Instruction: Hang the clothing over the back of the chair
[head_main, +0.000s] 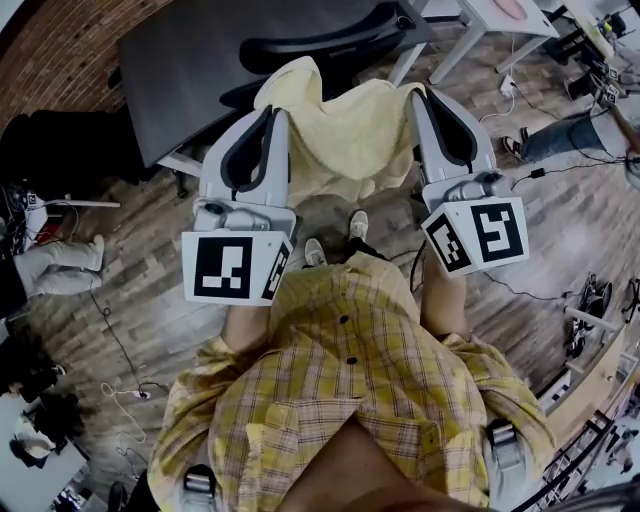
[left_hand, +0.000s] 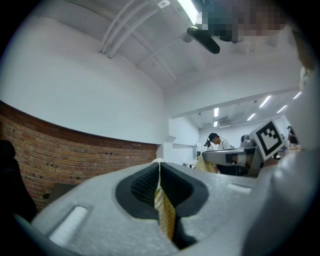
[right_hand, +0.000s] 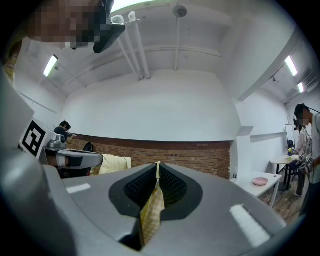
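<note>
- Pinching a thin fold of yellow checked cloth, the left tongs (head_main: 268, 118) are closed tight, with the fabric running down the seam between the two dark pads in the left gripper view.
- The right tongs (head_main: 422, 98) are likewise clamped on a fold of the same cloth, which hangs out from between their pads in the right gripper view.
- The clothing (head_main: 345, 140), pale yellow, is held up in the air and stretched between the two tongs, sagging in the middle in front of the person.
- Both tongs point forward and roughly level, side by side and well apart, with a marker cube (head_main: 235, 268) at the rear of the left one and another (head_main: 478, 235) at the rear of the right one.
- The chair (head_main: 330, 42), a black office chair, stands just beyond the clothing. The cloth's far edge overlaps it in the head view, and whether they touch cannot be told.
- A dark worktop (head_main: 190, 70) lies behind and to the left of the chair.
- Below the hanging cloth the person's shoes (head_main: 357, 224) show on the wooden floor (head_main: 140, 300).
- The person wears a yellow plaid shirt (head_main: 350, 380).
- A brick wall (right_hand: 200, 155) runs along the room's lower edge behind the right tongs.
</note>
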